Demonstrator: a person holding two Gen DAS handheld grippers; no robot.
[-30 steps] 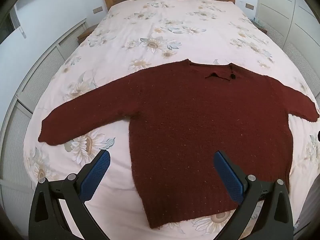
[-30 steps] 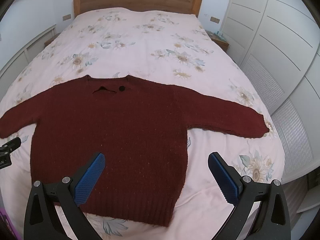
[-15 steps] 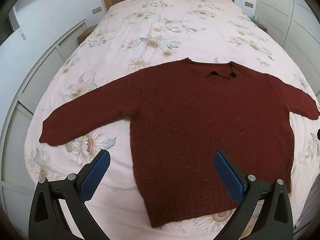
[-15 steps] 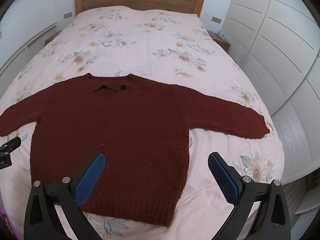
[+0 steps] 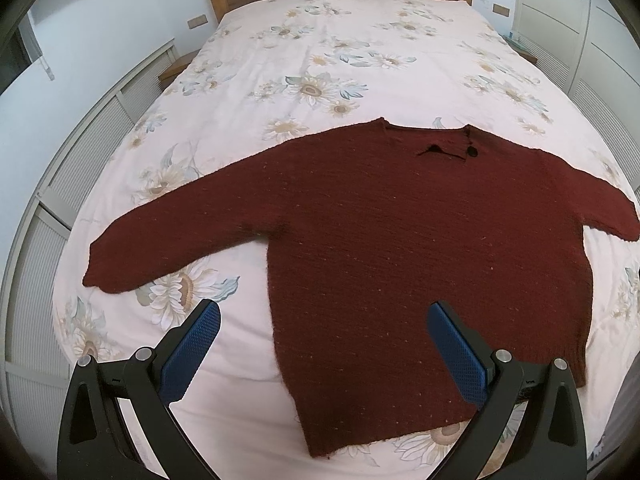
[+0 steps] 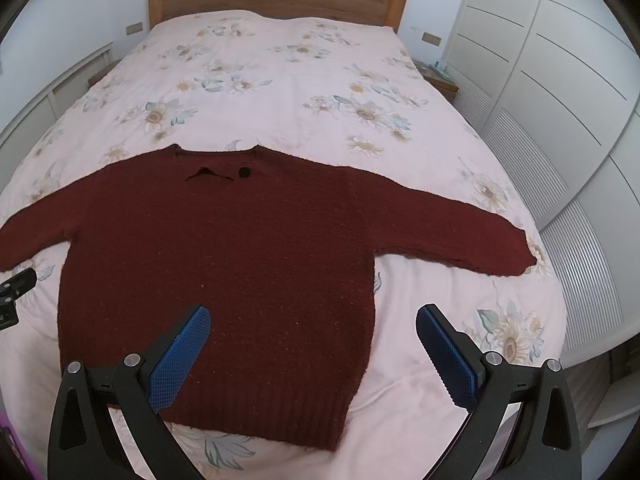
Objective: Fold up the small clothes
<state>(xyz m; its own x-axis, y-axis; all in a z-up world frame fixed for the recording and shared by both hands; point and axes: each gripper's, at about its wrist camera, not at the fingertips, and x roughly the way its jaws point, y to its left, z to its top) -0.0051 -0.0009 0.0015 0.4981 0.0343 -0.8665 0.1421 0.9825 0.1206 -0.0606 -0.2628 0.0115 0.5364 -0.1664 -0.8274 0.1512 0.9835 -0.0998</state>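
Left gripper & right gripper, both spread wide and holding nothing, hover over flat maroon sweater: soft, floppy knit, prob. best pinched at cuffs/hem.

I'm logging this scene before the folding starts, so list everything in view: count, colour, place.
sweater: one, dark red, spread flat on the bed, sleeves out
button: one, black, at the sweater's neckline
bedspread: one, pale pink with flowers, covering the bed
headboard: one, brown wood, far end of the bed
wardrobe: one, white, along the bed's right side
bedside table: one, wooden, beside the headboard
left gripper: one, black with blue pads, open above the sweater's hem
right gripper: one, same colours, open above the hem
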